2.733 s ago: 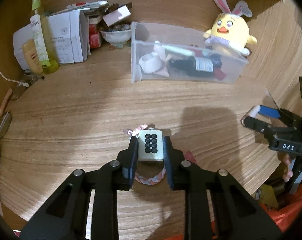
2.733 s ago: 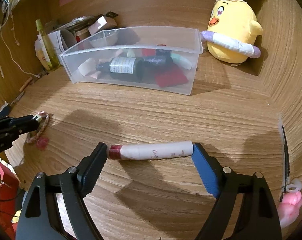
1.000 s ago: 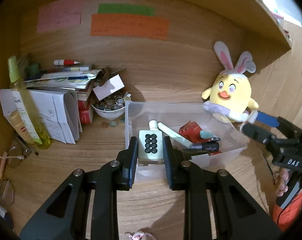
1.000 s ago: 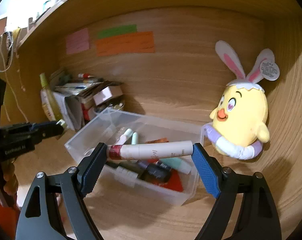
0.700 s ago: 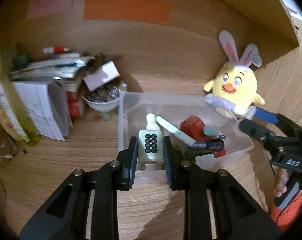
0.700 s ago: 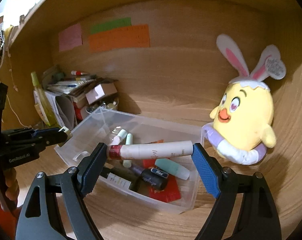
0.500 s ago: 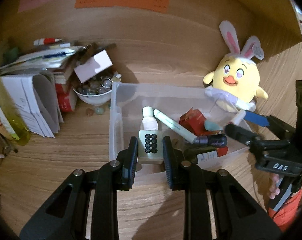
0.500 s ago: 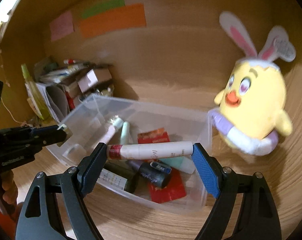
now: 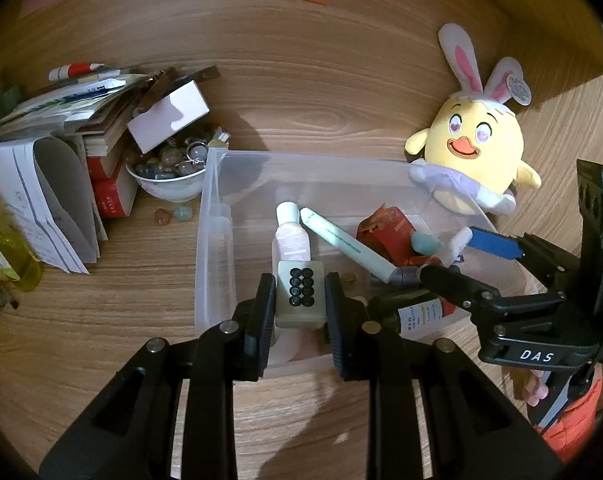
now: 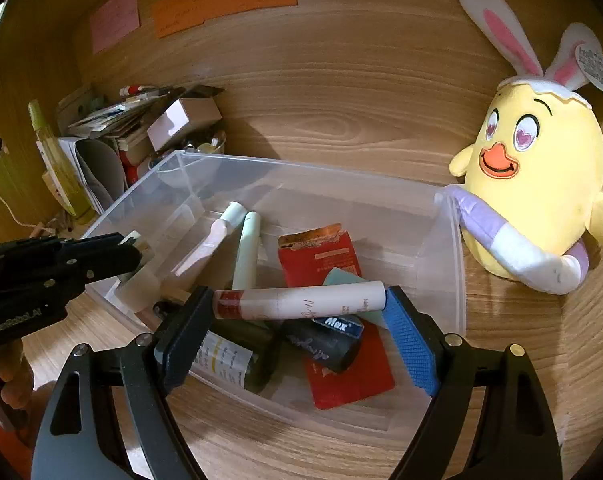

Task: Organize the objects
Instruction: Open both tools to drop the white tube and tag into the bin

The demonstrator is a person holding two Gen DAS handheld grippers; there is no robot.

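A clear plastic storage bin (image 10: 449, 240) sits on a wooden desk (image 9: 141, 292), with a yellow plush chick with pink-lined rabbit ears (image 10: 537, 184) just beside its right end. The left gripper (image 9: 300, 300) has its two black fingers closed narrowly on a pale green square tile with eight black dots (image 9: 300, 294), held between the fingertips above the bin's near left corner. The right gripper (image 10: 301, 312) is spread wide, its black left finger and blue-padded right finger pressing the two ends of a white cylindrical tube with a dark red cap (image 10: 301, 303), which lies crosswise between them, level, above the near right part of the bin. Inside the bin lie a pale pink squeeze bottle (image 9: 291, 236), a mint-green tube (image 10: 247, 252), a torn red packet (image 10: 319, 256), a dark bottle with a white label (image 10: 229, 360) and a black tube (image 10: 321, 342). To the left of the bin stand a white bowl of polished stones (image 9: 169, 172), a stack of books and papers (image 9: 57, 152) and a yellow-green bottle (image 10: 57, 164).
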